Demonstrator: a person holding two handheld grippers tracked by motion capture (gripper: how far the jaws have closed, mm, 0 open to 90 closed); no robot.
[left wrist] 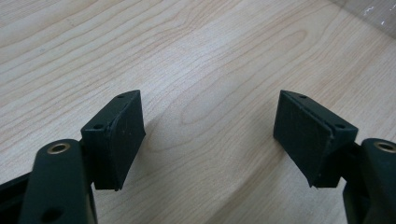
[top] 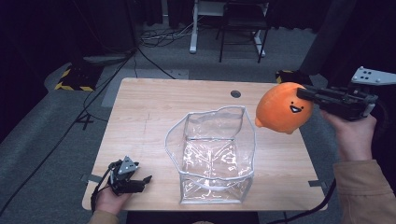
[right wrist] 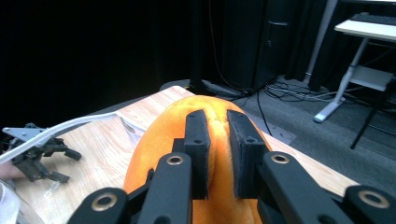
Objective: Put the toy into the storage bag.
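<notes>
Right fingers (right wrist: 217,154) pinched on a fold of the plush (top: 282,108), held in the air right of the bag (top: 212,154). I'd center it over the opening before lowering. Left fingers (left wrist: 210,140) apart, empty, over the tabletop (top: 149,116); could steady the rim.
</notes>
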